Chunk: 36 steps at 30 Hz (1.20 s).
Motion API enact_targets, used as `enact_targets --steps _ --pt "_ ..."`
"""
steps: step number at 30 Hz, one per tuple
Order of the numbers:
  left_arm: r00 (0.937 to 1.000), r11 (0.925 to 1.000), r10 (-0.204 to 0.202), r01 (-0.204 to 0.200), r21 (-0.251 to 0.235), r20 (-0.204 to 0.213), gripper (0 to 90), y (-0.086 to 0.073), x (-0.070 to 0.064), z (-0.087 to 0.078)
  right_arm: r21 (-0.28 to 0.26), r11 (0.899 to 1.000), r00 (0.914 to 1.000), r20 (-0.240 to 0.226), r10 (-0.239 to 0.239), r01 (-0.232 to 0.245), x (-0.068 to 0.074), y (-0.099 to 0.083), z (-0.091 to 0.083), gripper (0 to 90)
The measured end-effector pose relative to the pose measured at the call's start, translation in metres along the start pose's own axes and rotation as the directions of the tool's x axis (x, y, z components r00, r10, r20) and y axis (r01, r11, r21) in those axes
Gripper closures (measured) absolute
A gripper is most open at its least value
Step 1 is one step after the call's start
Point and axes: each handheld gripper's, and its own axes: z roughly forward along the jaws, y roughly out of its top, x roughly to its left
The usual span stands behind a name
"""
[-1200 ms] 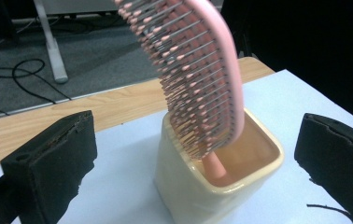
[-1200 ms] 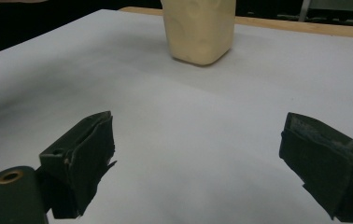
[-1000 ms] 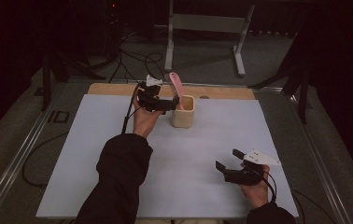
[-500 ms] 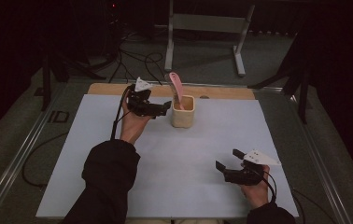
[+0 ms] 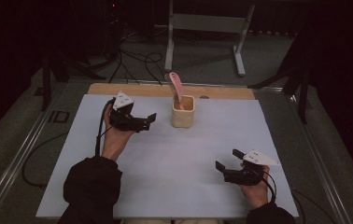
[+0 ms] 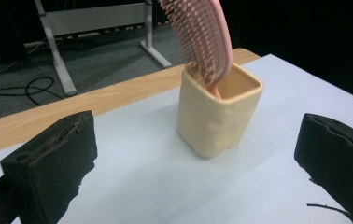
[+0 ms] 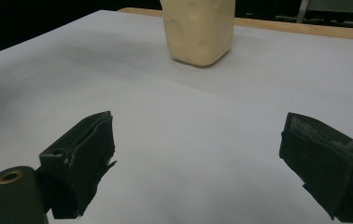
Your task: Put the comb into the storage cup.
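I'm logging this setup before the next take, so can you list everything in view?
cup: one, cream, far middle of the sheet
hairbrush: one, pink, standing in the cup, leaning left
sheet: one, white, covering the table
table edge: one, wooden, along the far side
metal stand: one, grey, on the floor behind
cables: several, black, on the floor
left gripper: one, black, open, left of the cup
right gripper: one, black, open, near right

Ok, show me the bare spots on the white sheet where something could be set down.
Widest free patch: the middle of the white sheet, between the left hand-held gripper and the right hand-held gripper. Also bare: the far right stretch beside the cream cup. Tightest: the gap between the left hand-held gripper and the cup holding the pink brush.
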Motion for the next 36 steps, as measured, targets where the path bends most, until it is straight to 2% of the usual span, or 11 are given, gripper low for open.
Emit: enact_targets --steps 4,7,9,15,19,20,24,29,36 --pt "0.9997 0.9998 0.021 -0.021 0.0 -0.015 0.0 -0.02 0.006 -0.018 -0.003 1.0 1.0 0.006 0.0 0.0 0.0 0.0 -0.001 10.0" --pt "0.9999 0.9996 0.0 0.0 -0.028 -0.012 0.0 -0.038 0.013 -0.036 -0.008 1.0 1.0 0.008 0.005 -0.005 0.0 0.0 -0.002 10.0" --pt "0.9998 0.9996 -0.017 0.016 -0.023 -0.013 0.0 -0.05 0.016 -0.045 -0.009 1.0 1.0 0.009 0.002 -0.002 0.0 -0.001 -0.002 10.0" --pt "0.999 0.9991 -0.038 0.037 -0.02 -0.023 0.0 -0.082 0.021 -0.064 -0.009 1.0 0.9999 0.012 0.0 0.0 0.0 -0.002 -0.003 10.0" --pt "0.999 0.9995 -0.029 0.028 -0.012 -0.034 0.0 -0.093 0.021 -0.07 -0.013 1.0 0.9999 0.016 -0.002 0.002 0.001 -0.003 -0.003 10.0" --pt "0.9991 0.9995 -0.029 0.029 -0.011 -0.029 0.0 -0.101 0.021 -0.075 -0.015 1.0 0.9999 0.015 -0.002 0.002 0.001 -0.003 -0.004 10.0" --pt "0.9988 0.9992 -0.03 0.028 -0.027 -0.04 0.0 -0.112 0.02 -0.083 -0.031 1.0 0.9998 0.019 0.005 -0.005 -0.001 -0.003 -0.007 9.7" --pt "0.9981 0.9997 0.007 -0.009 -0.024 -0.062 0.0 -0.121 0.019 -0.092 -0.05 0.999 0.9996 0.03 -0.002 0.004 -0.003 -0.004 -0.011 9.6" --pt "0.9966 0.9984 -0.008 0.003 -0.056 -0.082 0.0 -0.131 0.025 -0.109 -0.068 0.998 0.9988 0.049 -0.008 0.012 -0.005 -0.009 -0.016 9.4"
